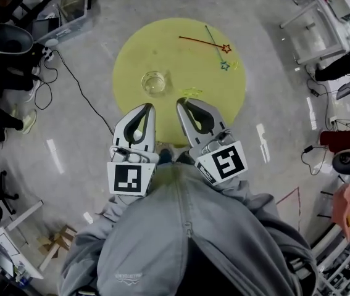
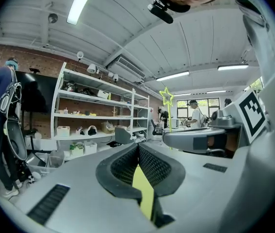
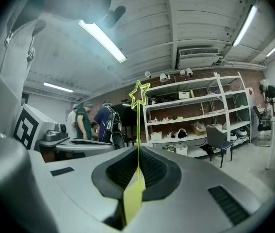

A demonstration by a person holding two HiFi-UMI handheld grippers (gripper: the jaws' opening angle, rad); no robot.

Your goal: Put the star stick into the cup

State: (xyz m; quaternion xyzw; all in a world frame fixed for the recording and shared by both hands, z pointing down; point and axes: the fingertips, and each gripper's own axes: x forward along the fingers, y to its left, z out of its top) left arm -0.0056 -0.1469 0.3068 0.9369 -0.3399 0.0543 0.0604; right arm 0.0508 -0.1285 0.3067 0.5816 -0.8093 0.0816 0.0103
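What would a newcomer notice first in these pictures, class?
The round yellow surface on the grey floor stands out first, with a clear cup on it. Next comes the right gripper, shut on a yellow star stick with its star upward. A red star stick and a teal star stick lie crossed at the far right.

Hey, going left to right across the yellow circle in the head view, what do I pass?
Cup → yellow star stick, held in the right gripper → teal star stick. The red stick spans several of these, so it is left out.
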